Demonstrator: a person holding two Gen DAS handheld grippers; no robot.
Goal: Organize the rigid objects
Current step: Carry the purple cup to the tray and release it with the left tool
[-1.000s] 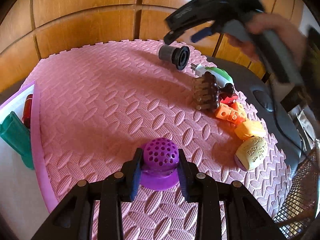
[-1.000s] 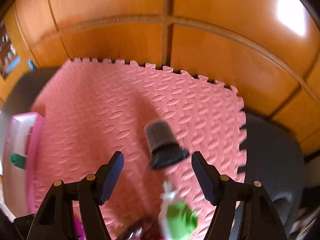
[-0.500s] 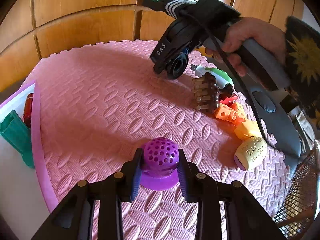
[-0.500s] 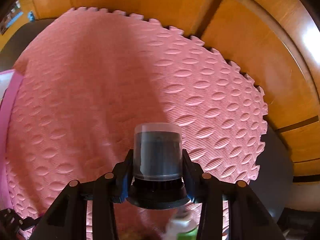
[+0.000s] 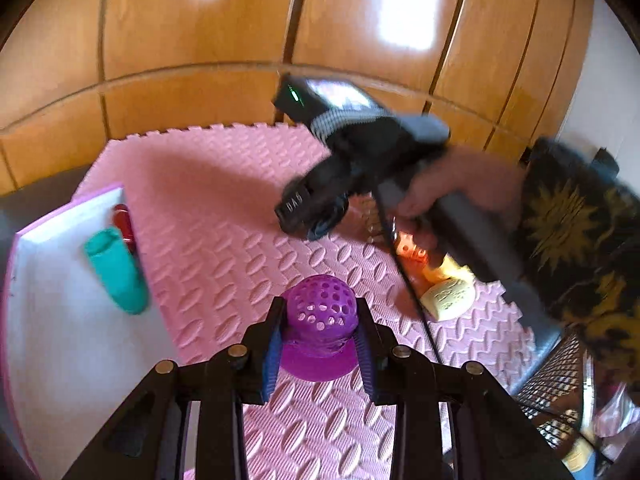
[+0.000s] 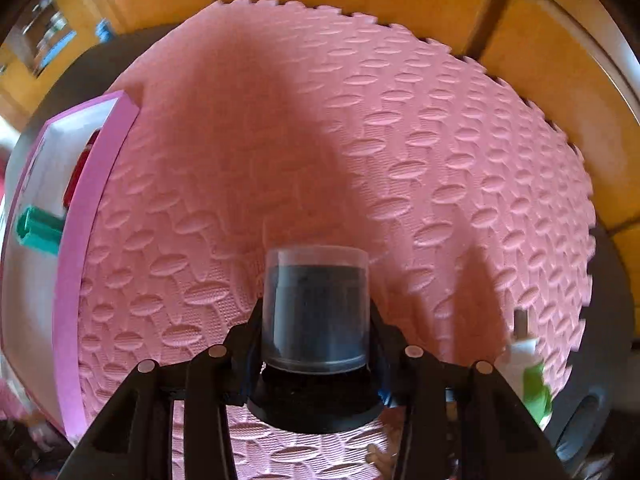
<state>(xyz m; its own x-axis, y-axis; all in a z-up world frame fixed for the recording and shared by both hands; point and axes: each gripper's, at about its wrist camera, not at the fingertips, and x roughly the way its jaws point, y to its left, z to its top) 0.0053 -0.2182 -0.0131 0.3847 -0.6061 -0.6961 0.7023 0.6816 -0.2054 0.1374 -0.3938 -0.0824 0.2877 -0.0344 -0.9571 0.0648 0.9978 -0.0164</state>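
Pink foam mat (image 6: 400, 128) under everything, wood panels behind. Left gripper (image 5: 320, 344) has its fingers clamped on a purple perforated dome (image 5: 319, 316), near centre. Right gripper (image 6: 316, 356) grips a dark cylinder (image 6: 316, 308); its base hides behind the fingers. Far left, a white tray (image 5: 60, 320) holds a teal piece (image 5: 116, 276). Toys on the right are blurred, half covered by the right hand (image 5: 452, 188).

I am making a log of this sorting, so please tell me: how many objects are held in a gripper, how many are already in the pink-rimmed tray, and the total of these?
Held in a gripper: 2, the purple perforated dome in the left gripper and the dark cylinder in the right gripper.
In the pink-rimmed tray: 2, the teal piece and the red piece.
Total: 4
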